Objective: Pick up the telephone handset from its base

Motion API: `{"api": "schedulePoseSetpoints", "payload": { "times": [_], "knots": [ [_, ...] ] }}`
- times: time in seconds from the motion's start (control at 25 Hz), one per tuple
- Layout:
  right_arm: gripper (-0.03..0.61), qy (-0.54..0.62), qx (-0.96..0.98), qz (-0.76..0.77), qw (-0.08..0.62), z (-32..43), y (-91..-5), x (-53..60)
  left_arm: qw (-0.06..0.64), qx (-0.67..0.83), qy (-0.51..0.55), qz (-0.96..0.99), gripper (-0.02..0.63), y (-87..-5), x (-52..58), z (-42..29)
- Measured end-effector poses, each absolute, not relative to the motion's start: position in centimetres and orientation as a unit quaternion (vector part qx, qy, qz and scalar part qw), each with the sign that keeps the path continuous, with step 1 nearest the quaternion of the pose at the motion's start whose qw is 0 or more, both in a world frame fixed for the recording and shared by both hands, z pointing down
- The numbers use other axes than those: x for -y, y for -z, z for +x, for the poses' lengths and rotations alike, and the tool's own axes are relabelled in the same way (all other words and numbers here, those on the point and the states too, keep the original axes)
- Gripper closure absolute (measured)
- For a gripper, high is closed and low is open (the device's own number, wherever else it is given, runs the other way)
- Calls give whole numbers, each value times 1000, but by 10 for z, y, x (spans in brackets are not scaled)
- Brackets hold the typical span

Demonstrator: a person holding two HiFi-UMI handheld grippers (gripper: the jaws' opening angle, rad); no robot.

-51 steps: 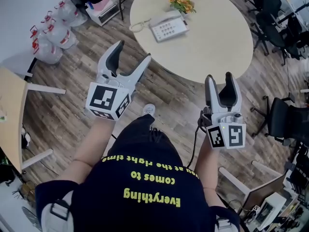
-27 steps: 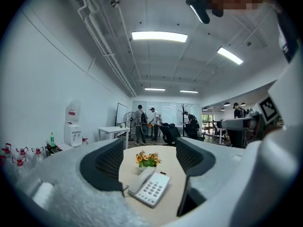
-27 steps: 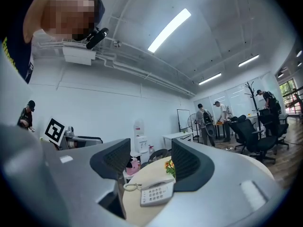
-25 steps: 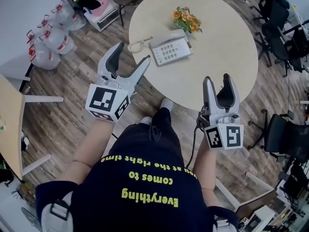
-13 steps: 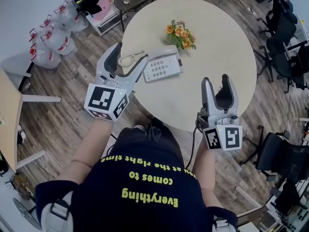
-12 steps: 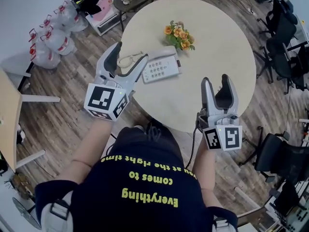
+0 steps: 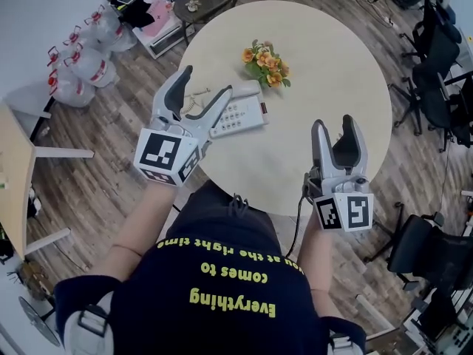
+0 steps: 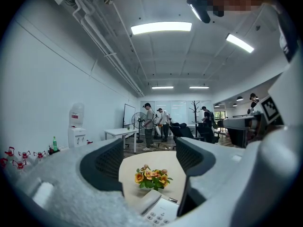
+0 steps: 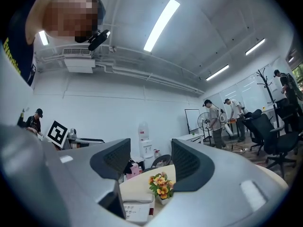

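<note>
The telephone handset [image 7: 244, 89] was seen in the head view lying in its cradle on the base [image 7: 240, 117], at the left side of the round table [image 7: 332, 72]. A small bunch of flowers [image 7: 264, 58] stood just behind it. The left gripper [image 7: 206, 80] was held over the table edge with its jaws spread wide. One jaw overlapped the near end of the telephone in the picture. The right gripper [image 7: 333, 123] was held over the near side of the table, well apart from the telephone, with its jaws also parted.

In the left gripper view, the jaws were seen released, with nothing caught between them. The handset [image 8: 150, 201] was found low in the frame, below the gap and not yet inside it.

In the right gripper view, the jaws were likewise seen apart and empty. The telephone was seen low and to the left, far from them.

The approach was judged to be the step in hand, as nothing was lifted yet. The left gripper was judged the better placed. It should be tipped downward and lowered until the middle of the handset is between the pads, then closed across the narrow width. A straight, slow lift is advised, because the coiled cord [image 7: 196, 98] could drag the base.
</note>
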State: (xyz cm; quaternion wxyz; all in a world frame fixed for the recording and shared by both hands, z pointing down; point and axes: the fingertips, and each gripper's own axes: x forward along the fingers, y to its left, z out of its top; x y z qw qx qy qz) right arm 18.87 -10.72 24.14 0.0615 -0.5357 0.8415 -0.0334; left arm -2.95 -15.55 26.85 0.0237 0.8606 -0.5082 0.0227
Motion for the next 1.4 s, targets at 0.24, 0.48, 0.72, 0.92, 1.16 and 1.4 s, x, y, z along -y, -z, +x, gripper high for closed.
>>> {"api": "schedulePoseSetpoints", "payload": {
  "times": [0.24, 0.48, 0.72, 0.92, 1.16, 1.4],
  "knots": [
    [308, 37, -833, -548, 62, 195, -242, 114, 26, 493, -29, 869, 261, -272, 168, -22],
    [308, 41, -819, -569, 56, 197, -246, 121, 35, 467, -30, 883, 261, -279, 184, -14],
    [310, 57, -806, -587, 51, 193, -259, 128, 51, 446, -39, 893, 261, -298, 200, -17],
    [311, 77, -797, -597, 51, 190, -273, 135, 65, 432, -46, 898, 261, -319, 213, -19],
    [313, 104, -791, -602, 34, 184, -300, 142, 93, 420, -70, 900, 261, -358, 228, -23],
    [314, 134, -785, -604, 22, 178, -325, 151, 121, 402, -108, 901, 261, -403, 239, -19]
  ]
}}
